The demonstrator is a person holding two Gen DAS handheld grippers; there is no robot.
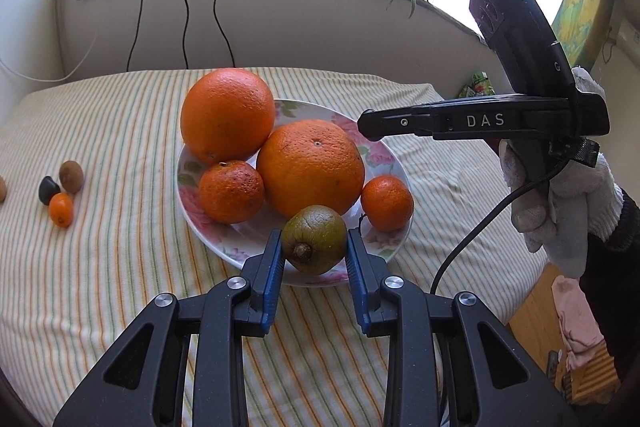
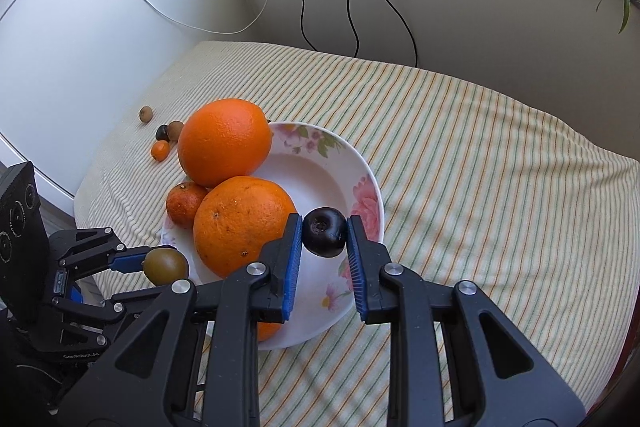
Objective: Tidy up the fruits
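A brownish-green kiwi (image 1: 314, 239) is clamped between the left gripper (image 1: 314, 247)'s blue pads at the near rim of the floral plate (image 1: 384, 147). A small dark fruit (image 2: 324, 231) is pinched by the right gripper (image 2: 324, 239) above the plate's bare middle.

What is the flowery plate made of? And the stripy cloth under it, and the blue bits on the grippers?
The white plate with pink flowers looks like glazed ceramic or porcelain: smooth and shiny, though it might be melamine. The yellow-and-green striped tablecloth looks like woven cotton: matte, wrinkled, with fine ribs. The blue ridged pads on the right gripper look like rubber or soft plastic, dull and grooved.
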